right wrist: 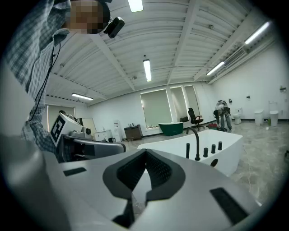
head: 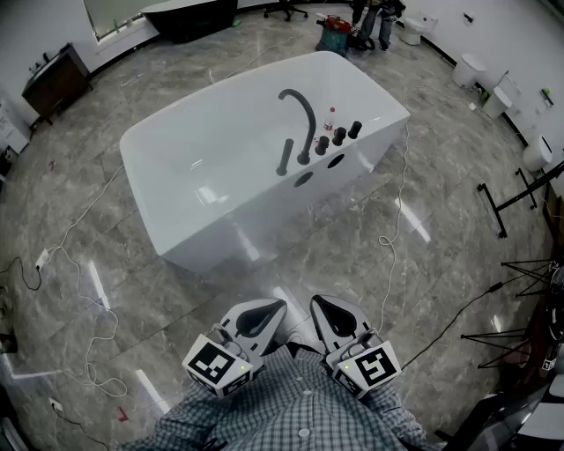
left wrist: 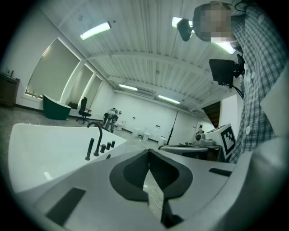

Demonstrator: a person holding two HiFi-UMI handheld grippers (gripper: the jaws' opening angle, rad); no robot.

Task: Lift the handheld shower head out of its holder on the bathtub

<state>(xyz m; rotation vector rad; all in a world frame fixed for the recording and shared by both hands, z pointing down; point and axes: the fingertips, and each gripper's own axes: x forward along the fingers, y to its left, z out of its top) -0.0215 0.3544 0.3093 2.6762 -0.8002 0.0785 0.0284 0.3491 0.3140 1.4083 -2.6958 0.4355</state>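
A white freestanding bathtub [head: 203,211] stands on the marble floor ahead of me. On its right rim a slim black handheld shower head [head: 285,157] stands upright in its holder. Beside it are a curved black spout [head: 304,110] and three black knobs [head: 339,136]. The shower head also shows in the left gripper view [left wrist: 89,149] and the right gripper view [right wrist: 187,150]. Both grippers are held close to my chest, well short of the tub. My left gripper [head: 269,308] [left wrist: 149,153] is shut and empty. My right gripper [head: 322,306] [right wrist: 146,153] is shut and empty too.
White cables [head: 88,282] trail over the floor to the left, and another cable [head: 397,229] runs to the right of the tub. Black tripod stands [head: 515,198] and toilets [head: 471,69] line the right side. A small bottle [head: 330,119] sits on the rim. People [head: 374,22] stand far back.
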